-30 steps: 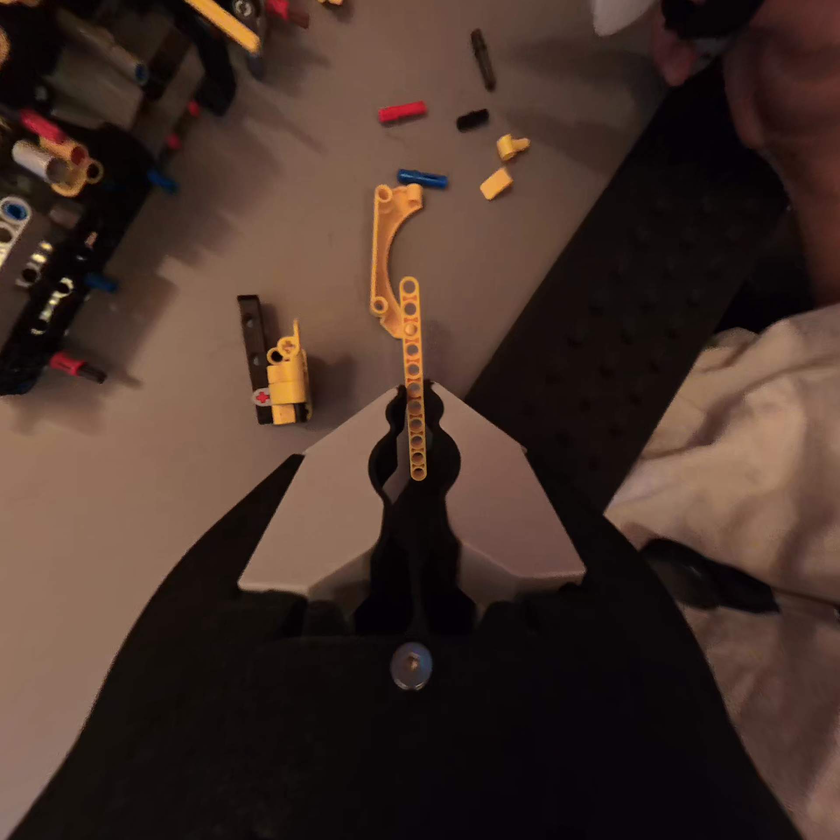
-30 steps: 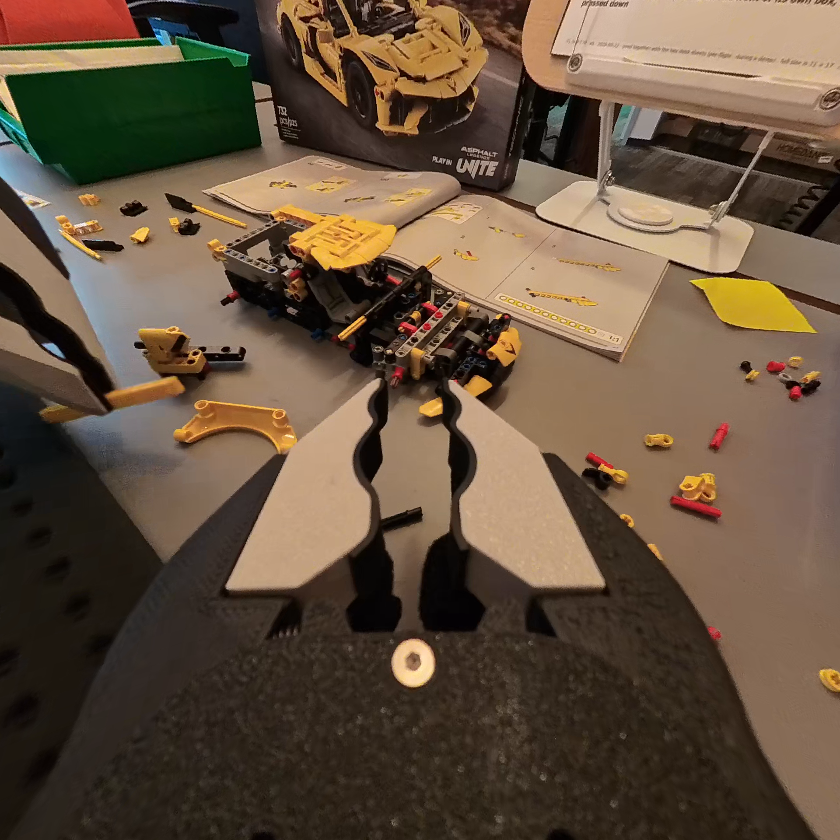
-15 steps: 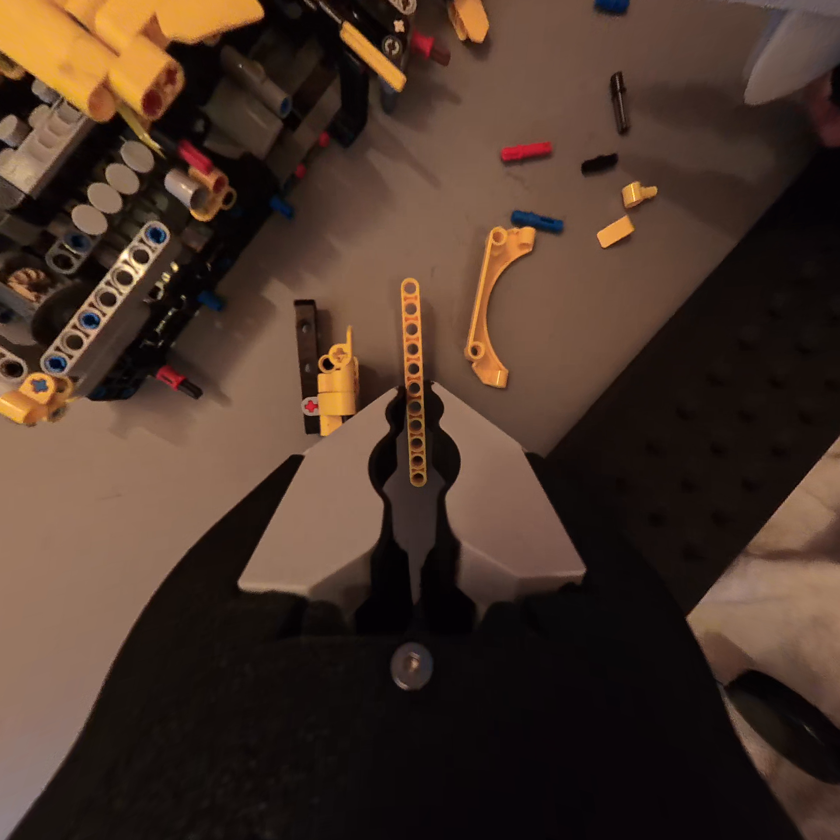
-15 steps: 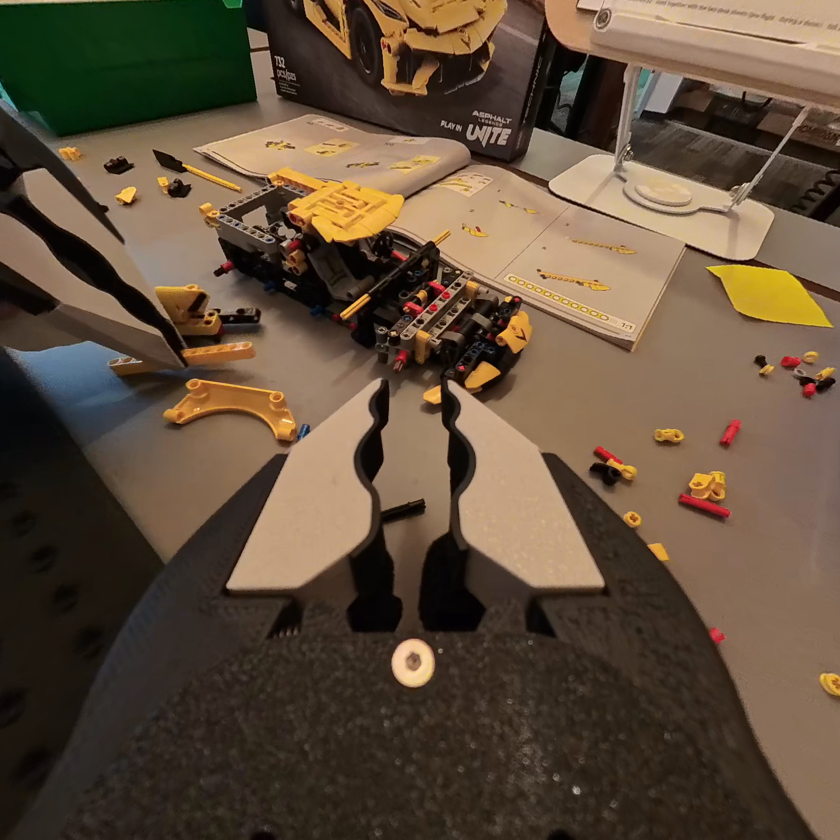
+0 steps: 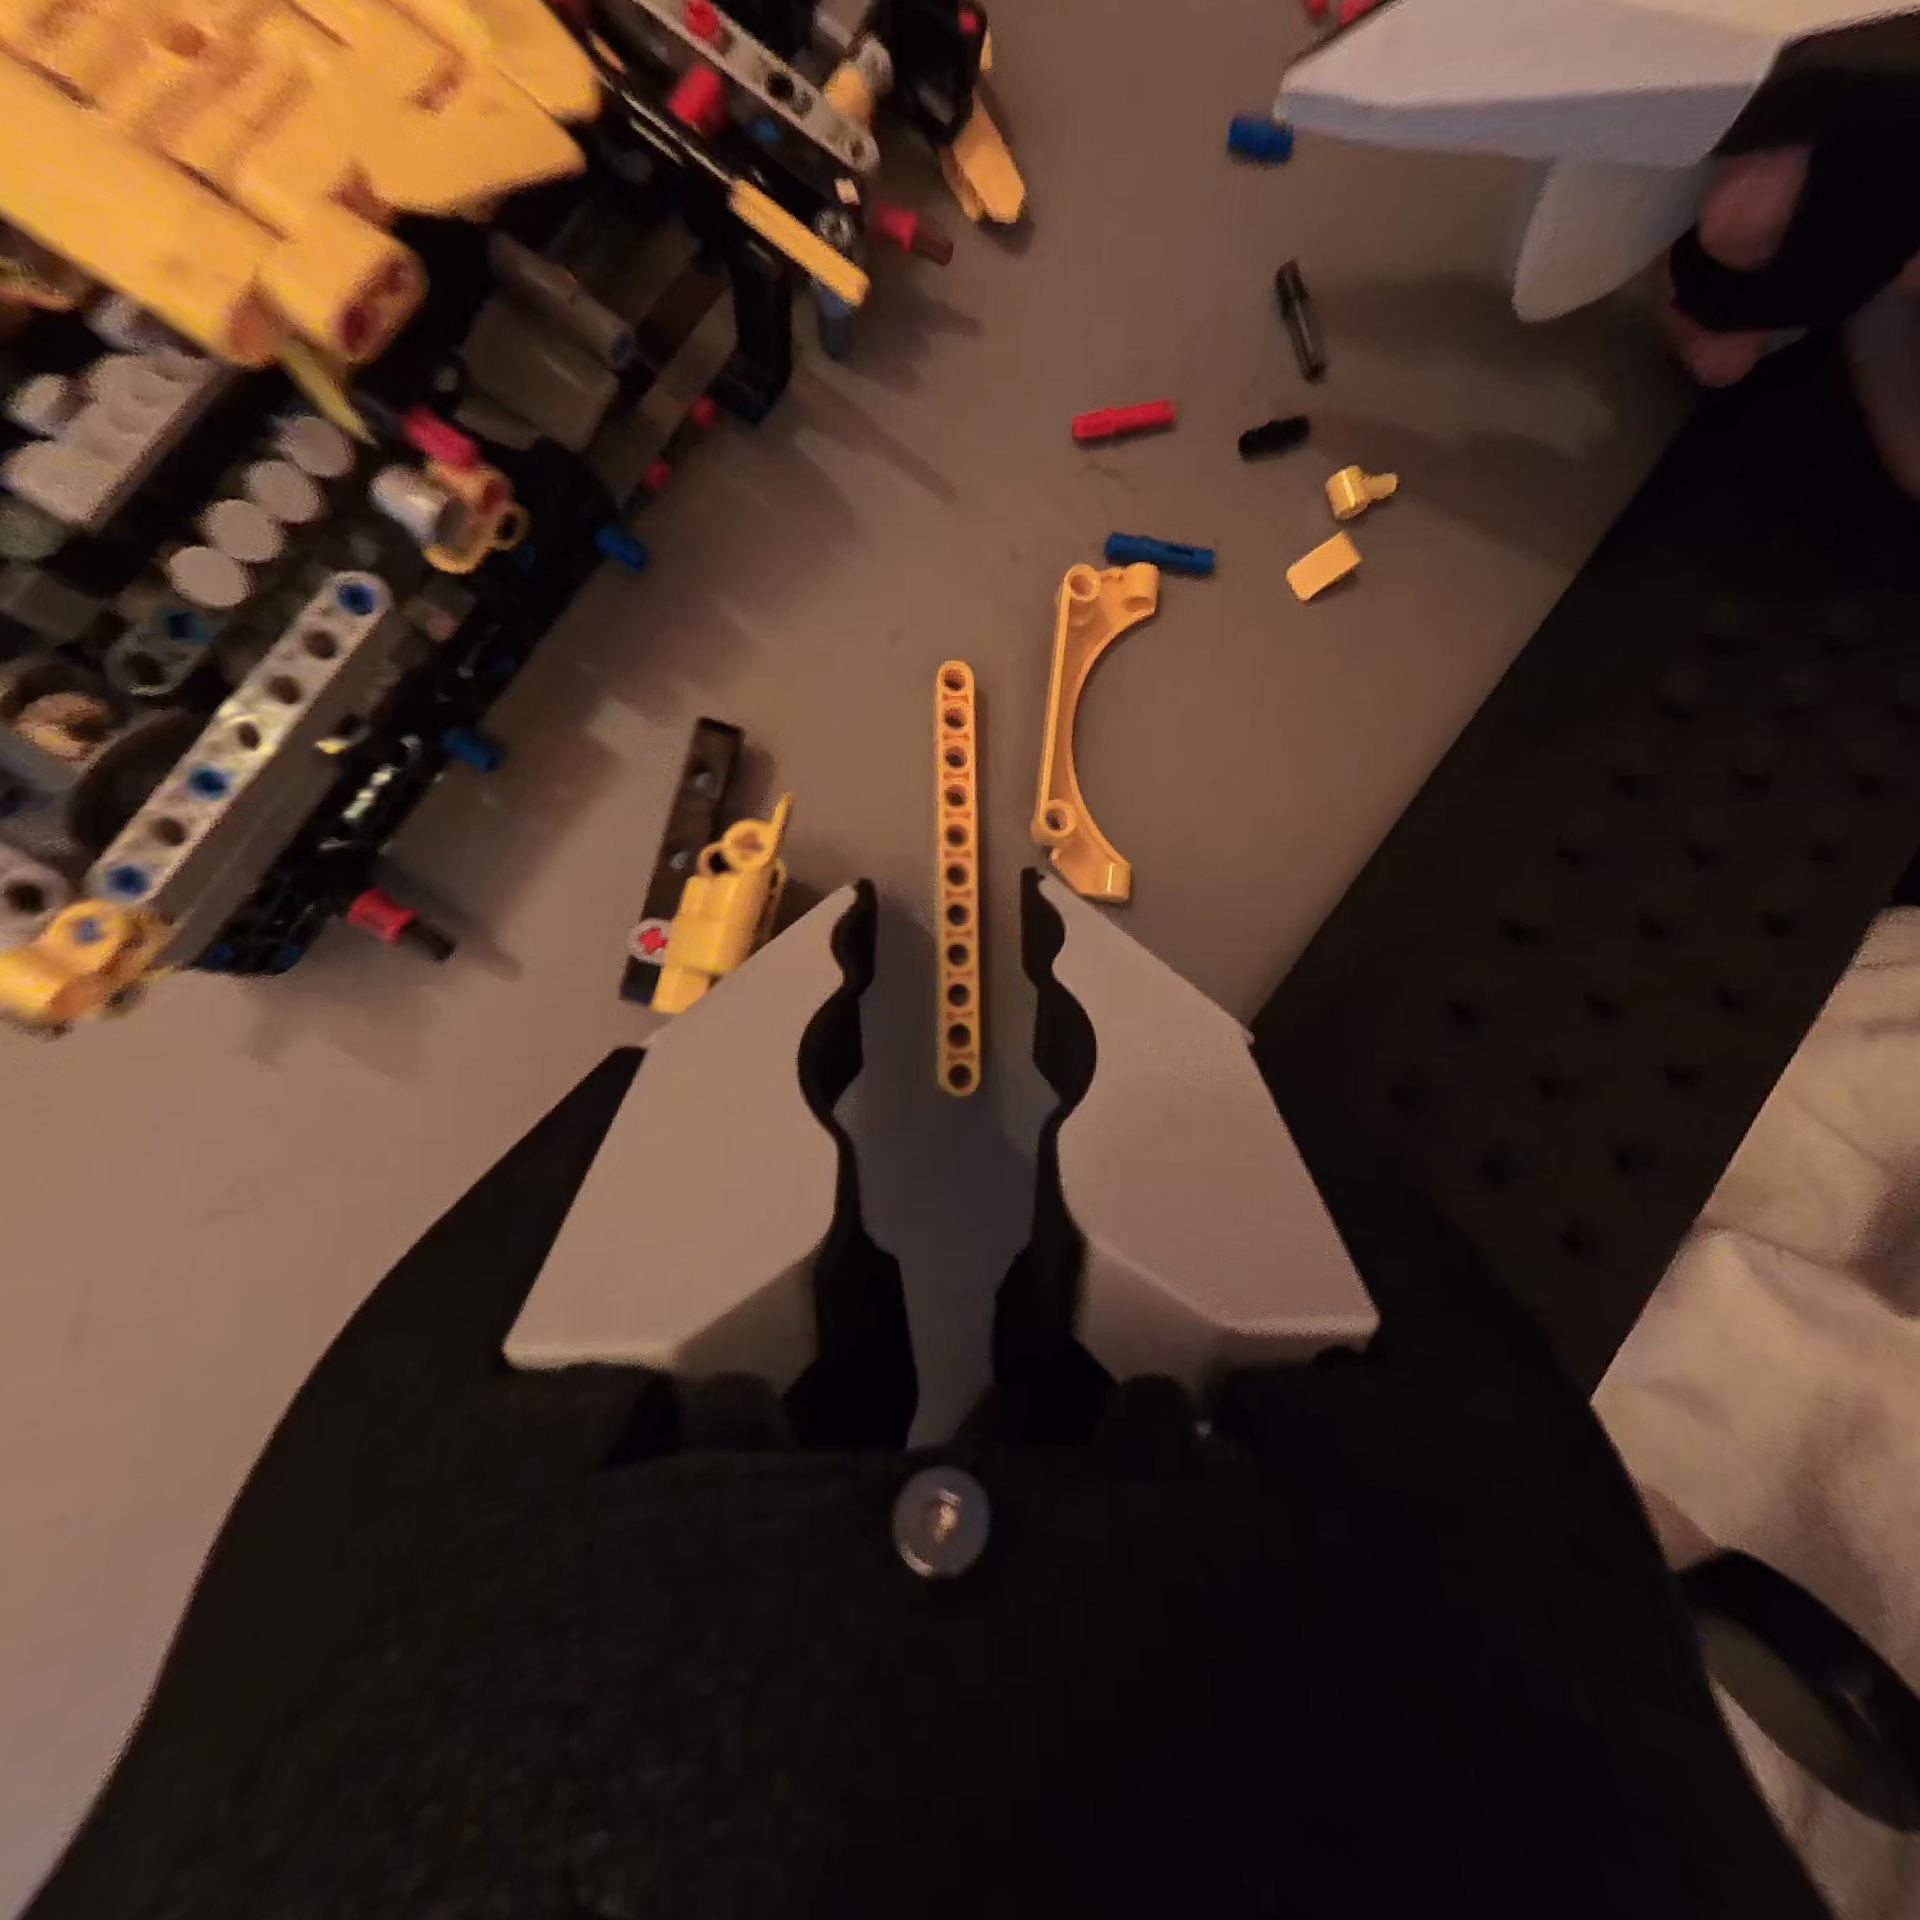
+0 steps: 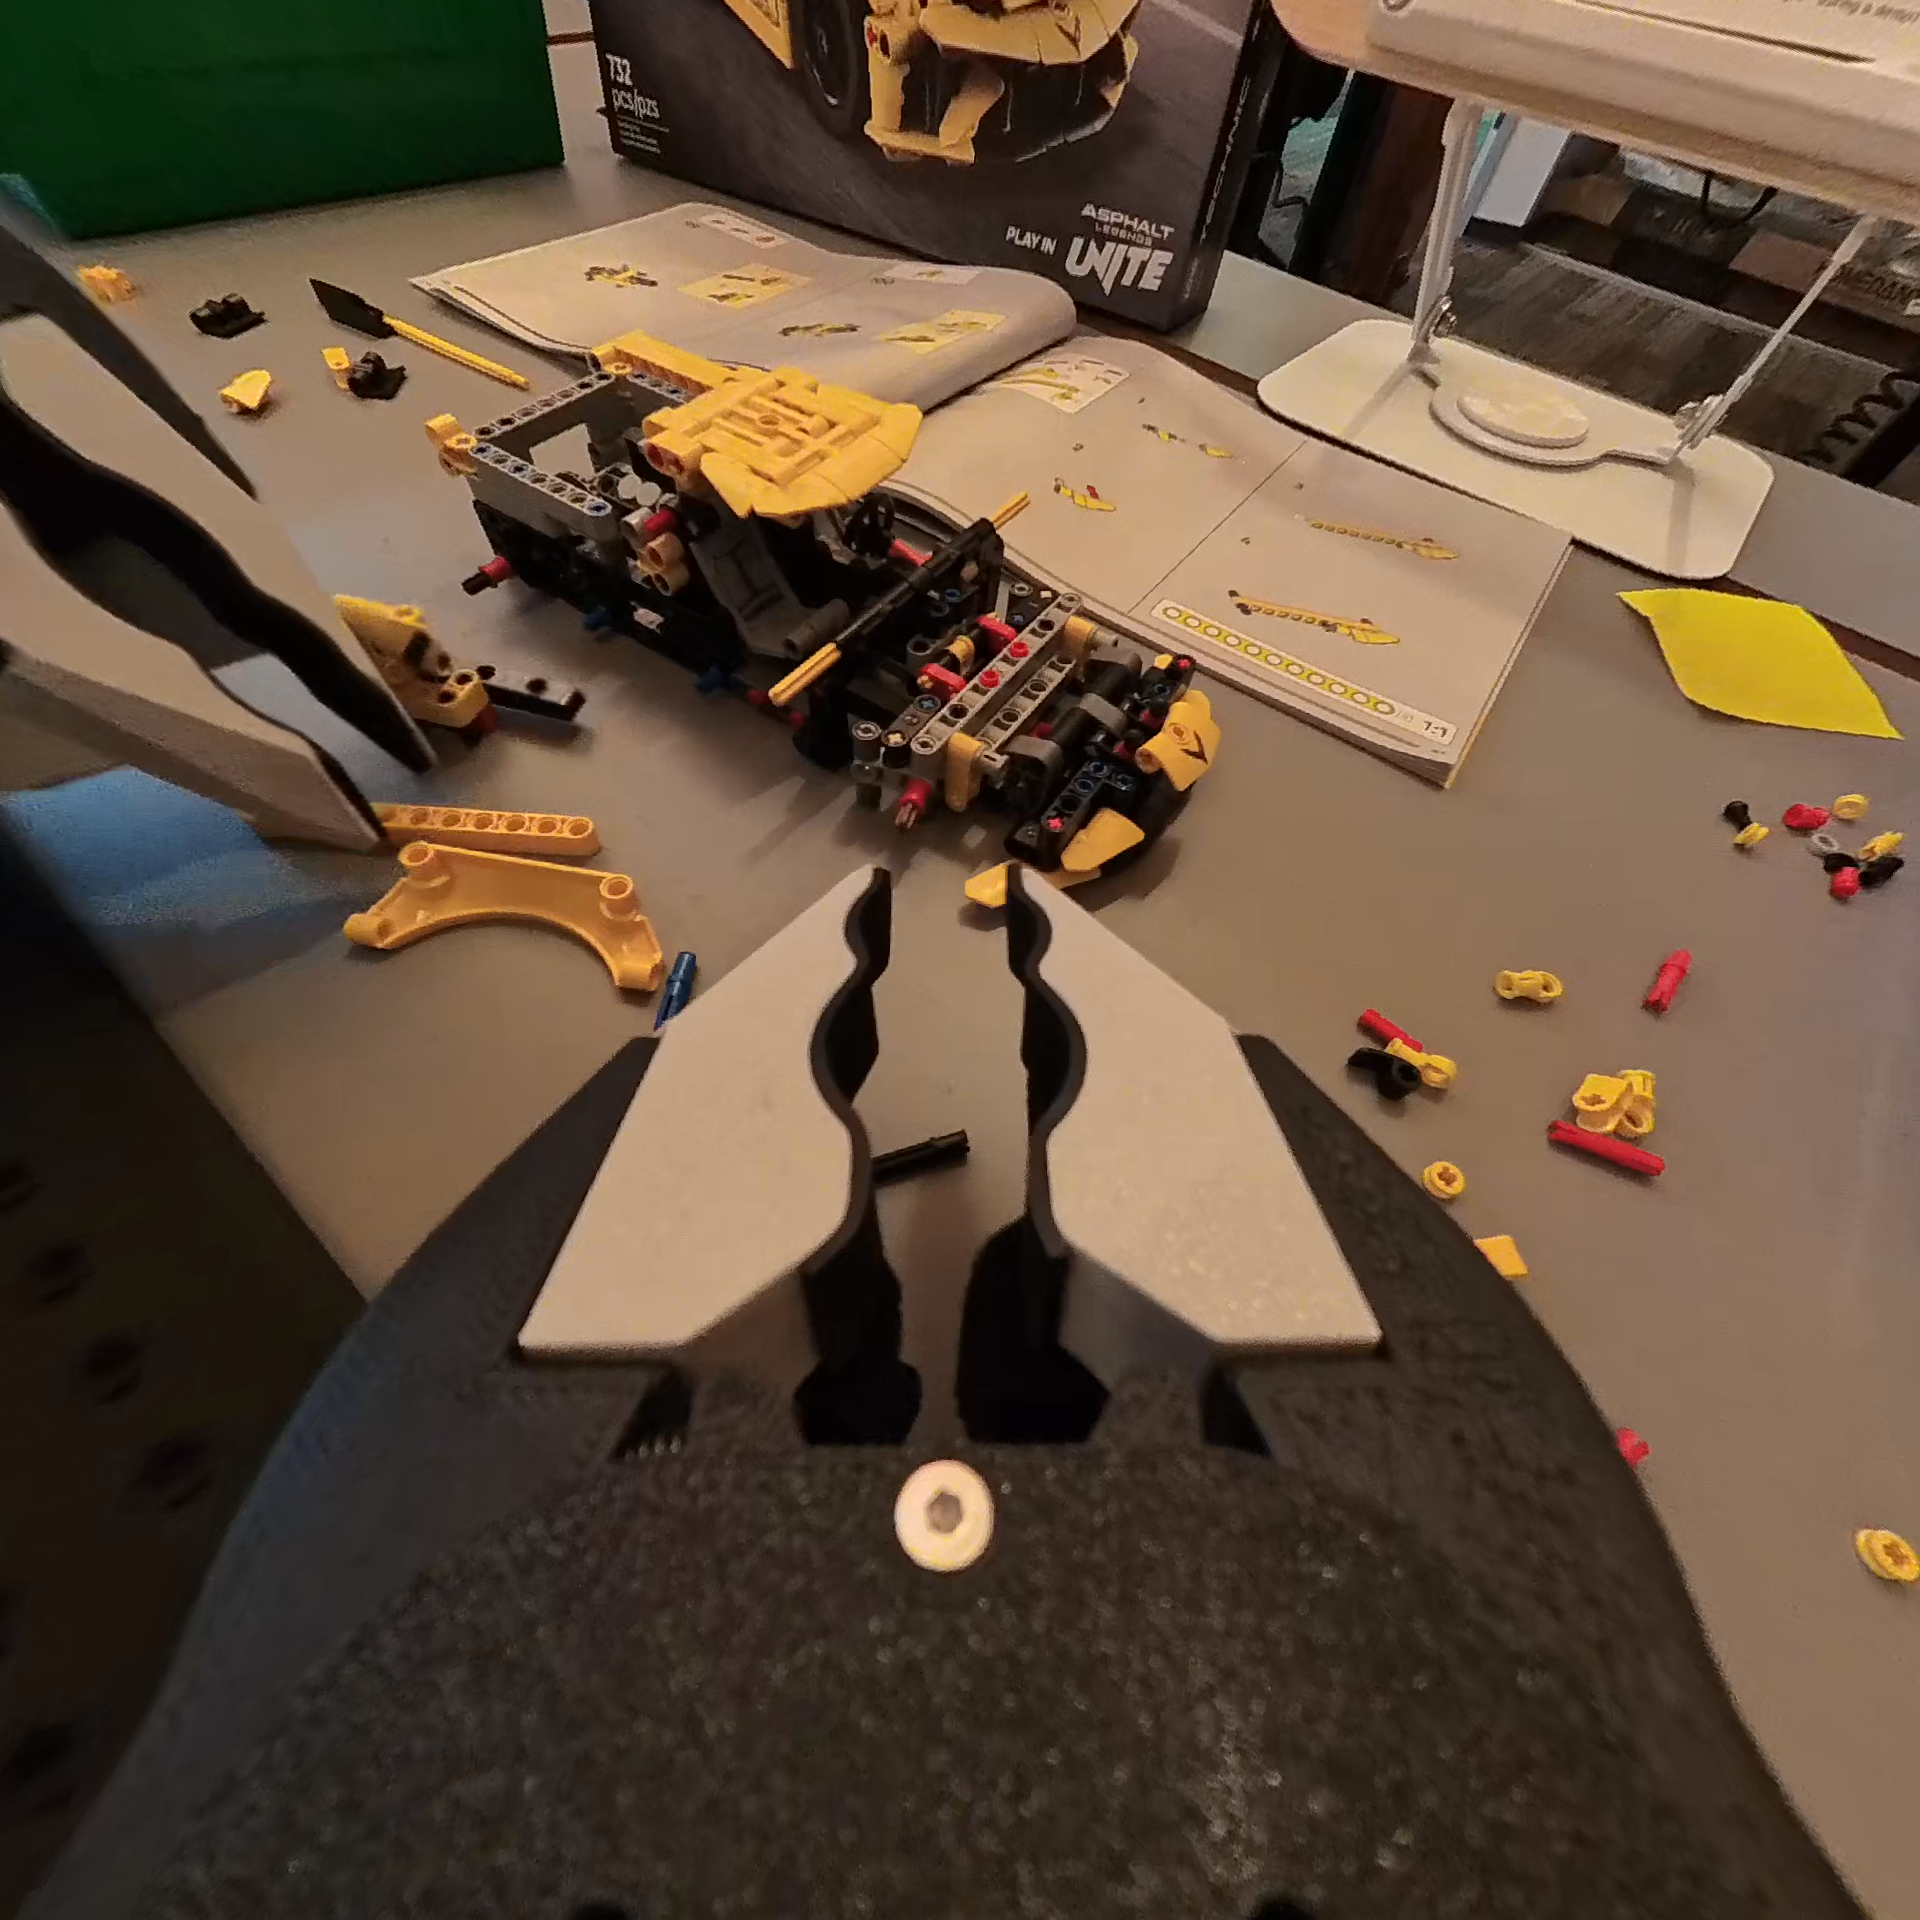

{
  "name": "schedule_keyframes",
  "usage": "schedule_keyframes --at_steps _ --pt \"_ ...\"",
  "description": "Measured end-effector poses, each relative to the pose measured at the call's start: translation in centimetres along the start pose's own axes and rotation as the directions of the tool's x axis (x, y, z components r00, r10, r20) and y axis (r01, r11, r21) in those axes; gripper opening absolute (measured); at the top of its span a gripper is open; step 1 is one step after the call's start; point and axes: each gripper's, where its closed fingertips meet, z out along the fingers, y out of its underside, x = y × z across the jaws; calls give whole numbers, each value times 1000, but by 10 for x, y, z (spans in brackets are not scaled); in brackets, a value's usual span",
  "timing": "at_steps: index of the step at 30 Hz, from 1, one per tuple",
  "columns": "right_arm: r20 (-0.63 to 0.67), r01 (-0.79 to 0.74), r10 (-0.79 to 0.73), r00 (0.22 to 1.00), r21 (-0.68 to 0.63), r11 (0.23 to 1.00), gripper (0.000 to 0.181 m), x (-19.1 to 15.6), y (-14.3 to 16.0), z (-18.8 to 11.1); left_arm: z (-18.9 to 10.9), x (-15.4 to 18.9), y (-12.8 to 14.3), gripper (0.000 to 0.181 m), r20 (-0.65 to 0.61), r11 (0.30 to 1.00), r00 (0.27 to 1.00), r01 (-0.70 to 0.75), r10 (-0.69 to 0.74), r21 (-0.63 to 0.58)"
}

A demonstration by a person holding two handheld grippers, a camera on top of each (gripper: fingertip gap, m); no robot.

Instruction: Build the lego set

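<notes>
My left gripper [image 5: 945,883] is open, low over the grey table. A long yellow holed beam [image 5: 956,873] lies flat between its fingers, not gripped. In the right wrist view the beam [image 6: 488,828] lies by the left gripper [image 6: 390,790]. A yellow curved arch piece [image 5: 1081,727] lies just right of the beam. A small yellow and black sub-assembly [image 5: 717,904] lies left of it. The half-built car chassis [image 6: 831,623] stands mid-table. My right gripper [image 6: 945,878] is open and empty above the table, with a black pin [image 6: 920,1153] on the table below it.
An open instruction booklet [image 6: 1247,540], the set's box [image 6: 935,125], a green bin [image 6: 260,94] and a white stand [image 6: 1507,436] sit behind the chassis. Loose small pins [image 6: 1600,1112] lie scattered at right. A black perforated mat [image 5: 1662,831] borders the table's near edge. The tips of one gripper are about 15 centimeters away from the tips of the other.
My left gripper carried the yellow beam toward the chassis, then opened and let it go onto the table beside the arch piece. My right gripper edged forward, still open.
</notes>
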Motion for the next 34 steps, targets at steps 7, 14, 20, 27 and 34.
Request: schedule_keyframes --at_steps 7,14,20,27,34 --pt "-22 -19 19 1000 -1 1000 22 5 0 0 -86 -52 7 28 55 937 989 110 -136 331" --pt "-53 14 -17 998 -64 998 22 6 9 6 -132 -192 89 34 328 948 902 204 -279 245" --pt "-100 90 -102 990 -120 989 20 6 16 9 -115 -211 96 37 325 975 923 169 -208 143" --pt "-112 117 -131 985 -125 985 18 6 16 11 -114 -220 87 24 398 985 905 98 -148 144" --pt "150 50 -85 985 224 973 25 -57 -106 19 -213 -143 -43 24 -711 336 677 726 -192 600"
